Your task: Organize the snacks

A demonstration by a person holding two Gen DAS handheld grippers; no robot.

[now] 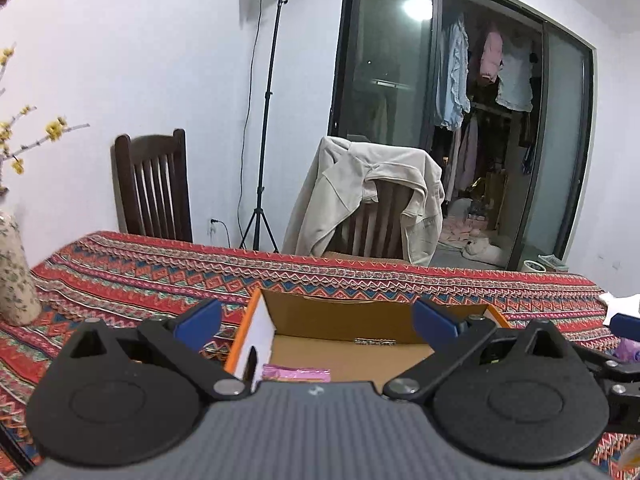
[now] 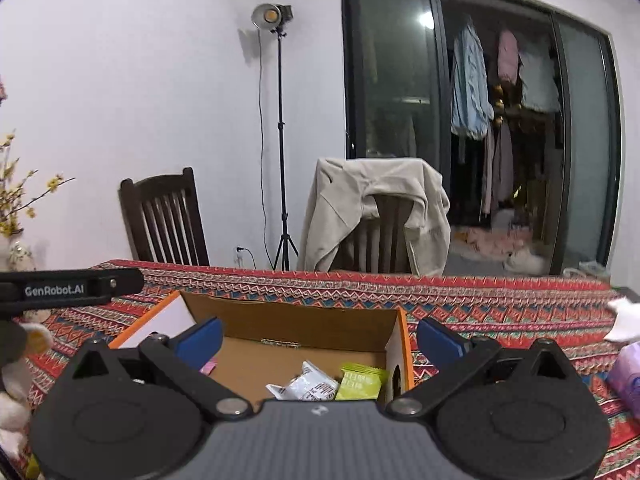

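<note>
The left gripper [image 1: 318, 322] is spread wide, its blue-padded fingers [image 1: 199, 325] far apart with nothing between them. The right gripper [image 2: 320, 340] stands the same way — fingers [image 2: 439, 343] splayed, nothing gripped. Both point forward and slightly down, roughly level with each other. In the right wrist view, the left gripper's black side shows at the left edge.

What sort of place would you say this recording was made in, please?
Most likely a room in a home, used for filming. A table under a patterned cloth holds a cardboard box of snacks, a jacket hangs over a wooden chair, and laundry dries behind glass doors. A studio light stands by.
</note>
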